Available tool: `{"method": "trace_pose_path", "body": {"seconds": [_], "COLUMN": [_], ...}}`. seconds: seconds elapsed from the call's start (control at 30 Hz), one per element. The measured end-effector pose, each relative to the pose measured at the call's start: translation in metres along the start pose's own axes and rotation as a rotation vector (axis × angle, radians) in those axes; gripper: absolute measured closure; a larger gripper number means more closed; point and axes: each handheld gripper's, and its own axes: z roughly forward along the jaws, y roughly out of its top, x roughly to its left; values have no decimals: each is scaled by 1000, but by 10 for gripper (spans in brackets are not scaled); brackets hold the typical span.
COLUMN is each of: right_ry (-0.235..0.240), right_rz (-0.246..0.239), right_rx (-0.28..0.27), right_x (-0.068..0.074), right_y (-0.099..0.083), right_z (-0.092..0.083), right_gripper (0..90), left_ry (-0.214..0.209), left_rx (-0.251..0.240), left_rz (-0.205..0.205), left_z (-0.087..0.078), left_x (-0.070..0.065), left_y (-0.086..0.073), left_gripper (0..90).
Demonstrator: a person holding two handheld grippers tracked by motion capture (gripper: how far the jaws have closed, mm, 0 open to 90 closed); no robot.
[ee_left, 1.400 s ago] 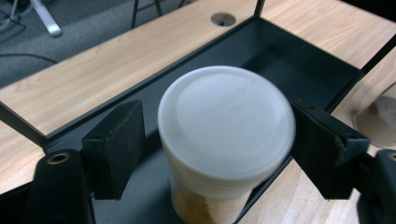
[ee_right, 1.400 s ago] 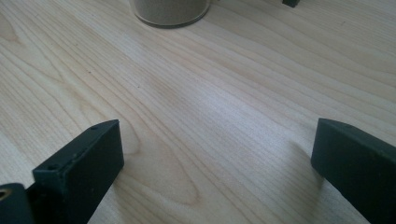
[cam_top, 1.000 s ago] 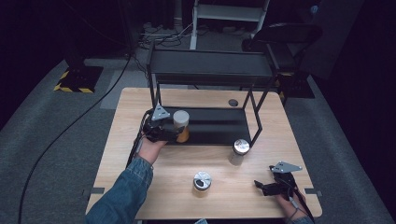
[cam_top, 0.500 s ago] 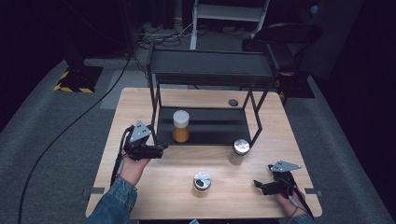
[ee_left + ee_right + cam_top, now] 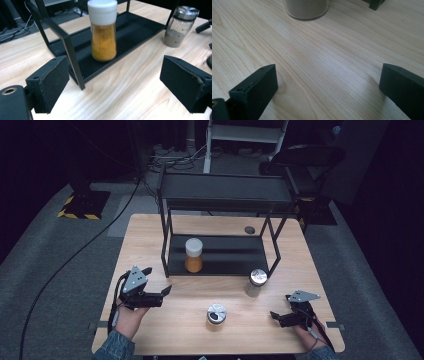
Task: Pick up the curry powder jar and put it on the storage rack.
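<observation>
The orange spice jar is seen standing on the rack's lower shelf. Left gripper and right gripper are held with fingers apart, empty. Placement judged complete; next, the shaker on the counter likely must be approached squarely.

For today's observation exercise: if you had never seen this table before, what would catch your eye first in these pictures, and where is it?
The bright orange spice jar with its white cap stands out first, upright on the lower shelf of the black rack at the table's far side. Next come two metal-lidded jars on the bare wood: a glass shaker beside the rack's right front leg and a small jar nearer the front edge. The left gripper and right gripper flank them, fingers open.
</observation>
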Motion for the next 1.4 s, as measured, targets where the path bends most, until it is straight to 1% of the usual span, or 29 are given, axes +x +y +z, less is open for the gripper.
{"method": "trace_pose_path", "body": {"seconds": [0.23, 0.37, 0.5, 0.63, 0.7, 0.87, 0.93, 1.0, 1.17, 1.23, 1.3, 1.33, 1.37, 1.4], "right_ry": [1, 0, 0, 0, 0, 0, 0, 0, 0, 0, 0, 0, 0, 0], "right_rz": [-1, -1, -1, 0, 0, -1, 0, -1, -1, -1, -1, -1, 0, -1], "right_rx": [0, -1, -1, -1, -1, -1, -1, -1, -1, -1, -1, -1, -1, -1], "right_x": [0, 0, 0, 0, 0, 0, 0, 0, 0, 0, 0, 0, 0, 0], "right_y": [2, 2, 2, 2, 2, 2, 2, 2, 2, 2, 2, 2, 2, 2], "right_z": [2, 2, 2, 2, 2, 2, 2, 2, 2, 2, 2, 2, 2, 2], "right_gripper": [17, 17, 17, 17, 17, 17, 17, 17, 17, 17, 17, 17, 17, 17], "left_ry": [-9, -13, -10, -12, -12, -18, -18, -20, -28, -28, -24, -18, -14, -3], "left_rx": [36, 54, 85, 116, 131, 173, 193, 201, 238, 267, 280, 301, 335, 352], "left_rz": [-13, -13, 0, 1, -2, -29, -33, -37, -47, -49, -42, -38, -33, -17], "left_z": [0, 3, 7, 12, 14, 19, 22, 23, 28, 31, 33, 35, 38, 40], "left_x": [-1, -2, -4, -5, -5, -2, -1, -1, -1, -1, -2, -4, -5, -8], "left_y": [-21, -29, -36, -41, -44, -52, -53, -55, -57, -54, -52, -49, -45, -43], "left_gripper": [86, 86, 86, 86, 86, 86, 86, 86, 80, 74, 64, 62, 61, 47]}}
